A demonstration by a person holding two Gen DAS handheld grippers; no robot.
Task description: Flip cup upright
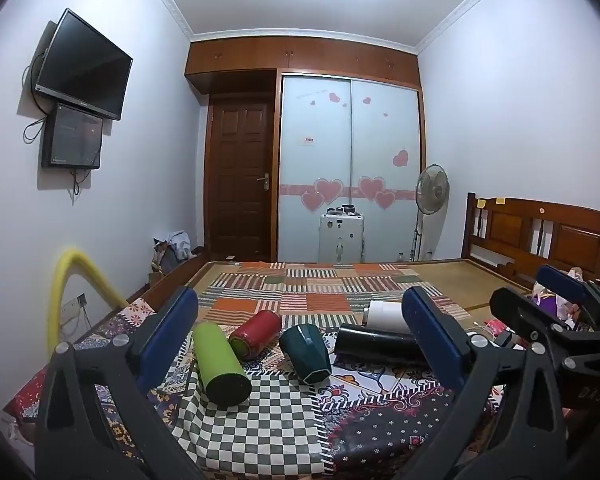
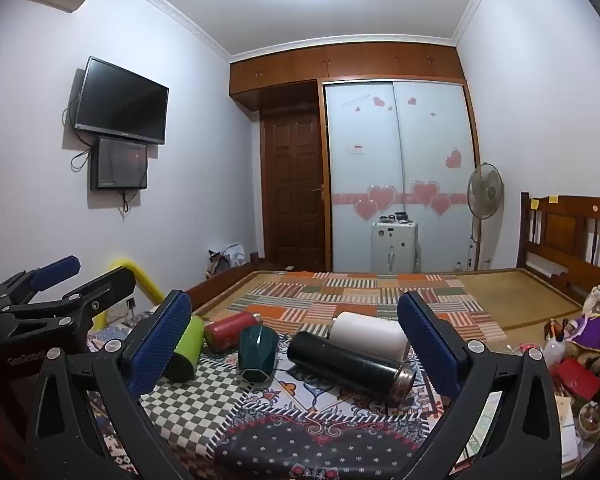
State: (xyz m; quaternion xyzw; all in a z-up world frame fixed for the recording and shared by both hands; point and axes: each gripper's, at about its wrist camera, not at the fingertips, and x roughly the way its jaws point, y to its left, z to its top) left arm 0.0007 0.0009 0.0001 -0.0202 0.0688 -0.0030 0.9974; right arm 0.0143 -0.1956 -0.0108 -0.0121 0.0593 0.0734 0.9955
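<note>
Indoors, a bedroom scene: five drinking vessels lie on their sides in a loose row on a bed (image 1: 440, 276) covered with patchwork cloths. From left to right they are a lime-green tumbler (image 1: 220, 362), a red cup (image 1: 256, 334), a dark teal faceted cup (image 1: 306, 354), a black flask (image 1: 376, 346) and, just behind the flask, a white cup (image 1: 386, 314).

From the right wrist camera the same row appears: the green tumbler (image 2: 186, 346) is partly hidden behind a blue pad, the red cup (image 2: 230, 330) sits behind it, the teal cup (image 2: 258, 354) lies in the middle, and the black flask (image 2: 350, 362) points its steel mouth toward the near right, touching or nearly touching the white cup (image 2: 366, 334).

Both tools hang above the near edge of the bed. The left gripper (image 1: 300, 332) has its blue-padded jaws spread wide with nothing between them. The right gripper (image 2: 294, 338) is likewise spread wide and holds nothing; in the left view it shows at the far right edge.

Farther off stand a wooden door (image 1: 240, 176), a sliding wardrobe with pink heart stickers (image 1: 350, 168), a pedestal fan (image 1: 432, 192) and a wall television (image 1: 84, 66).
</note>
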